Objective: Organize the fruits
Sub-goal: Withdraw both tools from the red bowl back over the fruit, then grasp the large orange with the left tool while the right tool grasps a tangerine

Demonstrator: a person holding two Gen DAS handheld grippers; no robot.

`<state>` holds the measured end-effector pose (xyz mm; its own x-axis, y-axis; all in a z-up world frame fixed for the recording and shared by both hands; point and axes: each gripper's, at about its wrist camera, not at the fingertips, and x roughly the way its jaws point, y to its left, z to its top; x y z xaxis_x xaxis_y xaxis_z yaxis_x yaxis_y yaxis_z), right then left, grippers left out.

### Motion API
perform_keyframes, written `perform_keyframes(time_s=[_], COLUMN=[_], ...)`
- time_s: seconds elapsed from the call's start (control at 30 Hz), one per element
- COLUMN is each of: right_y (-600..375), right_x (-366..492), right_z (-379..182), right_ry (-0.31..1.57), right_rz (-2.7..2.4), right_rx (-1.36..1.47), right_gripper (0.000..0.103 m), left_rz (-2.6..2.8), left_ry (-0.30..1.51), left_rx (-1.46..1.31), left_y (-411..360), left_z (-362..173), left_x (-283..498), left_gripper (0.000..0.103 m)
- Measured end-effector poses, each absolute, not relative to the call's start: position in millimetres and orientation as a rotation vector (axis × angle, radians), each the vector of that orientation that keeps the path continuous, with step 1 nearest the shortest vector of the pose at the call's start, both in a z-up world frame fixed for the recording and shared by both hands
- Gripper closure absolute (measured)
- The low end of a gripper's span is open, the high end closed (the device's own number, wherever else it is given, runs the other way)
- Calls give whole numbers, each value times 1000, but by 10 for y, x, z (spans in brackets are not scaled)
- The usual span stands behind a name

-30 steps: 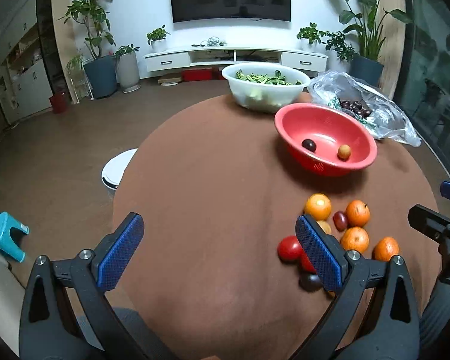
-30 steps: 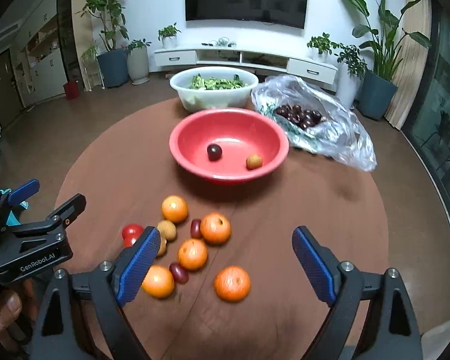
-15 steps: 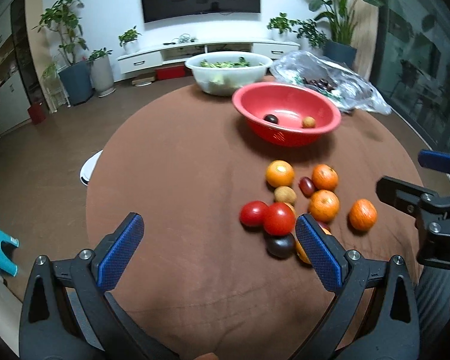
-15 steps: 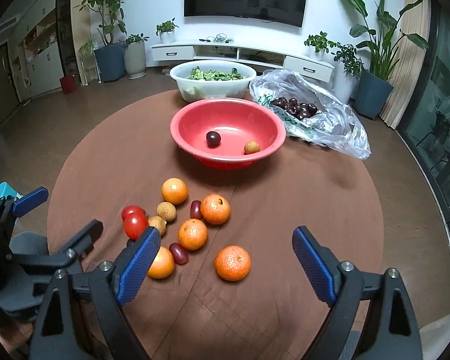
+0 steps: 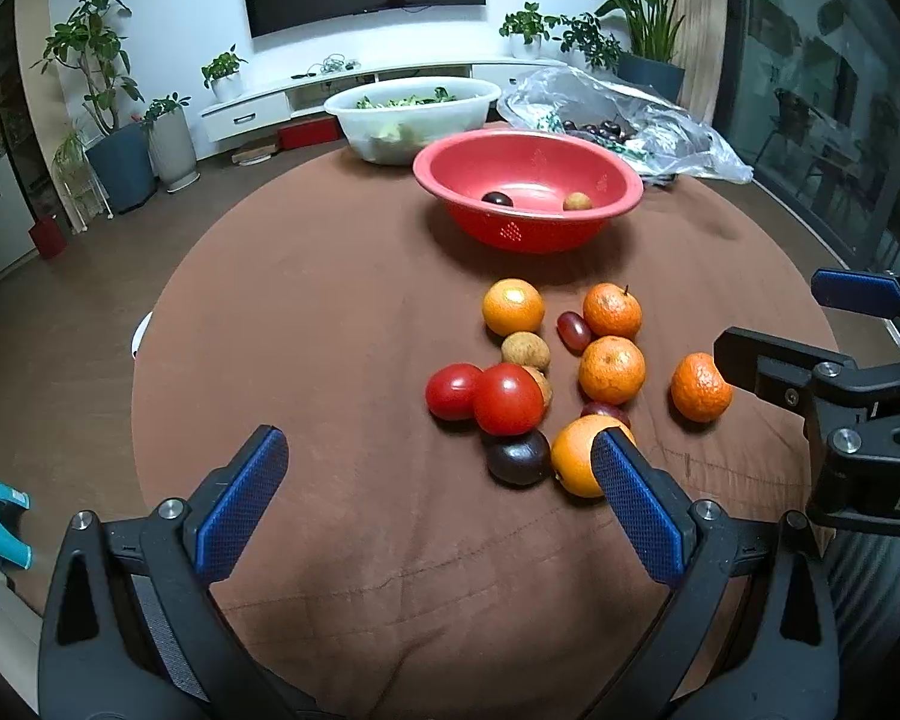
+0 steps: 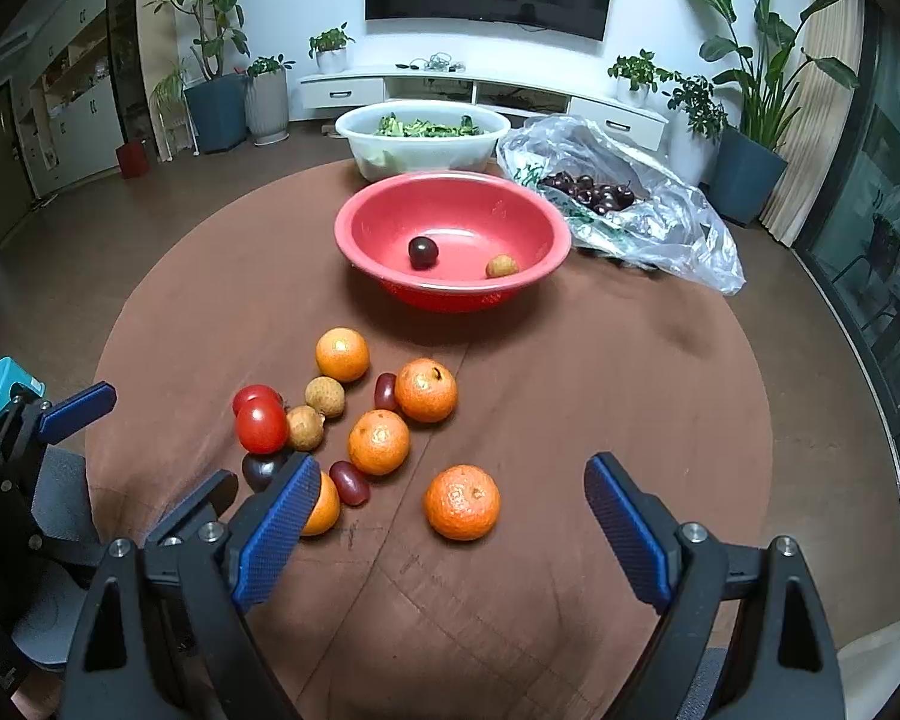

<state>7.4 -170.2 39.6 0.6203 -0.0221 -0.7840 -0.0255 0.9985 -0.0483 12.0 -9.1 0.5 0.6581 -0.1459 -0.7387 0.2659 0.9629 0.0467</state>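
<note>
Both tools come first: my left tool (image 5: 438,498) and my right tool (image 6: 450,516) hang above the near edge with their blue-padded fingers spread wide and nothing between them. I hold them high and back, I judge, so that the whole spread of fruit shows before I choose one.

Going by size, the round brown cloth-covered worktop (image 6: 600,372) carries everything. At its far side sit a white plastic basin of greens (image 6: 423,141) and a crumpled clear plastic bag of dark cherries (image 6: 630,204). Nearer stands the red plastic colander bowl (image 6: 450,240), which already holds one dark plum and one small tan fruit, so I take it as the place for sorted fruit.

Between bowl and tools lies the loose cluster. The mandarins are the biggest, and one orange mandarin (image 6: 462,502) sits apart, nearest my right tool. A second one (image 5: 582,462) lies partly behind my left tool's right finger. Two red tomatoes (image 5: 507,399) touch each other, a dark plum (image 5: 519,463) lies just beside them, and small tan longans (image 5: 525,351) and red grape tomatoes (image 6: 349,482) fill the gaps.

Compared with a second ago, both tools have pulled back and risen: the left camera then had the cluster crowded against its right finger, whereas now the fruit lies mostly ahead. No fruit has moved.
</note>
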Motion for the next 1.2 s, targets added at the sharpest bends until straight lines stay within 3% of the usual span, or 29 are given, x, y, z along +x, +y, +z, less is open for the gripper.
perform_keyframes(time_s=[0.4,0.7,1.2], right_y=[-1711,-1712,-2047], right_x=[78,73,-56], right_z=[324,291,205], right_ry=[922,931,904], right_rz=[3,6,51], right_rx=[-53,-48,70], right_gripper=[11,11,11], left_rz=[-269,-327,-390], left_ry=[847,895,914], left_rx=[159,147,136], left_y=[-148,-208,-266], left_z=[-91,-224,-236], left_x=[124,175,200], left_gripper=[2,33,33])
